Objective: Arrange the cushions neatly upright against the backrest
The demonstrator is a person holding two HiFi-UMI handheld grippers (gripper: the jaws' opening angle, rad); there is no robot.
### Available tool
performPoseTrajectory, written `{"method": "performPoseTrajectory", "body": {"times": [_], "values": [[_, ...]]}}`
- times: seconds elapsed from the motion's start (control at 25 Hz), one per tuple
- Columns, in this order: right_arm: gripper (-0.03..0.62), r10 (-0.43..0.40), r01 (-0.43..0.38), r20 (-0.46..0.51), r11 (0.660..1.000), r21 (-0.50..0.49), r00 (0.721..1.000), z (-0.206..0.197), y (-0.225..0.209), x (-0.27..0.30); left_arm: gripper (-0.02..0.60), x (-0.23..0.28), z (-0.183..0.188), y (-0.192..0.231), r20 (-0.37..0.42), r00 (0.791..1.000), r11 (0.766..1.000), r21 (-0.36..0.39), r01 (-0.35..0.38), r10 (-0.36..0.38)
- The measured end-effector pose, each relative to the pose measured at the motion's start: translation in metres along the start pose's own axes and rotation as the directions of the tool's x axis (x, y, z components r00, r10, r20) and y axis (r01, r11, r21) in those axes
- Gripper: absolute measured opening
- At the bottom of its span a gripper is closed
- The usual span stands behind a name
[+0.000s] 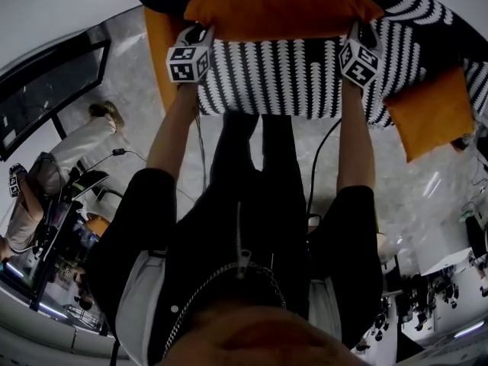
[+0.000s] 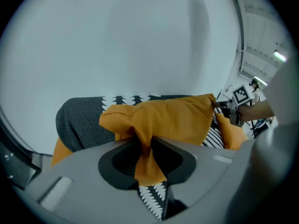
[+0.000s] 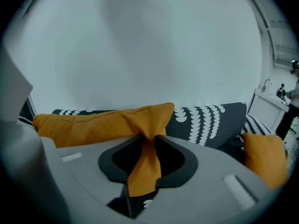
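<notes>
An orange cushion (image 1: 282,10) is stretched lengthwise above the black-and-white patterned sofa seat (image 1: 290,75), in front of the backrest (image 3: 205,118). My left gripper (image 1: 197,33) is shut on its left corner, and the left gripper view shows the fabric (image 2: 173,120) bunched between the jaws of the left gripper (image 2: 145,146). My right gripper (image 1: 360,30) is shut on the opposite corner; the cushion's cloth (image 3: 93,125) is pinched in the right gripper (image 3: 148,146). A second orange cushion (image 1: 428,111) lies tilted at the sofa's right end.
More orange cushion (image 1: 158,52) shows at the sofa's left end, beside a grey backrest part (image 2: 81,118). A white wall rises behind the sofa. A seated person (image 1: 46,189) and equipment are on the floor at left, and white furniture (image 1: 450,258) stands at right.
</notes>
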State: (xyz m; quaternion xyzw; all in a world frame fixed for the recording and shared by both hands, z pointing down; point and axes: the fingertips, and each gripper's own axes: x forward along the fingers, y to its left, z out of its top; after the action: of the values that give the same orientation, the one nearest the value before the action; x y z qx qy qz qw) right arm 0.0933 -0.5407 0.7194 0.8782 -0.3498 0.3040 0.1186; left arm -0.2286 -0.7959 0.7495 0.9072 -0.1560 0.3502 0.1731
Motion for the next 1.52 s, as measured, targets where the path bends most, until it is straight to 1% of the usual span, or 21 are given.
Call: {"method": "performPoseTrajectory", "body": {"times": [0.12,0.24,0.44,0.6,0.72,0.92,1.04,1.08,1.12,1.2,1.24,1.36,1.44,1.52], "values": [[0.084,-0.051,0.051,0.021,0.999,-0.005,0.998,0.007,-0.005,-0.018,0.116,-0.014,0.003,0.001,0.023,1.000,0.999,-0.053,-0.007,0.009],[0.086,-0.052,0.052,0.028,0.999,0.001,0.998,0.012,-0.006,-0.036,0.124,-0.029,0.001,-0.005,0.027,0.999,0.998,-0.059,-0.015,0.016],[0.086,-0.019,0.019,0.020,1.000,0.007,1.000,0.014,0.012,-0.070,0.129,-0.060,0.011,-0.017,0.057,0.998,0.999,-0.046,0.001,0.002],[0.081,0.000,0.000,-0.005,1.000,0.020,1.000,0.012,0.031,-0.093,0.127,-0.077,0.012,-0.028,0.048,0.999,0.999,-0.032,0.028,-0.027],[0.077,0.010,-0.010,0.004,1.000,0.024,1.000,0.018,0.048,-0.113,0.127,-0.089,0.017,-0.037,0.053,0.997,0.998,-0.015,0.063,-0.062],[0.052,0.048,-0.048,0.037,0.999,-0.008,0.998,0.044,0.058,-0.155,0.121,-0.113,0.039,-0.078,0.083,0.989,0.992,0.041,0.120,-0.123],[0.027,0.074,-0.074,0.052,0.997,-0.016,0.996,0.054,0.068,-0.187,0.108,-0.132,0.053,-0.110,0.105,0.974,0.979,0.076,0.191,-0.198],[0.008,0.077,-0.076,0.052,0.997,-0.016,0.996,0.055,0.069,-0.200,0.091,-0.138,0.057,-0.122,0.107,0.968,0.971,0.099,0.216,-0.226],[0.003,0.076,-0.075,0.049,0.997,-0.015,0.996,0.054,0.069,-0.212,0.073,-0.142,0.060,-0.134,0.107,0.961,0.962,0.127,0.242,-0.255],[0.003,0.073,-0.073,0.032,0.997,-0.017,0.997,0.043,0.068,-0.235,0.024,-0.148,0.063,-0.158,0.102,0.946,0.942,0.176,0.286,-0.307],[0.003,0.075,-0.074,0.021,0.997,-0.025,0.997,0.035,0.067,-0.244,0.011,-0.150,0.063,-0.169,0.099,0.940,0.933,0.195,0.304,-0.327],[0.003,0.076,-0.075,0.012,0.996,-0.041,0.997,0.017,0.060,-0.266,0.011,-0.155,0.064,-0.198,0.093,0.926,0.910,0.242,0.336,-0.367],[0.003,0.071,-0.071,0.015,0.997,-0.019,0.997,0.008,0.050,-0.278,0.011,-0.158,0.063,-0.216,0.082,0.921,0.899,0.267,0.347,-0.380],[0.003,0.065,-0.065,0.026,0.998,0.011,0.998,0.004,0.030,-0.292,0.011,-0.160,0.063,-0.239,0.070,0.921,0.892,0.288,0.349,-0.384]]}}
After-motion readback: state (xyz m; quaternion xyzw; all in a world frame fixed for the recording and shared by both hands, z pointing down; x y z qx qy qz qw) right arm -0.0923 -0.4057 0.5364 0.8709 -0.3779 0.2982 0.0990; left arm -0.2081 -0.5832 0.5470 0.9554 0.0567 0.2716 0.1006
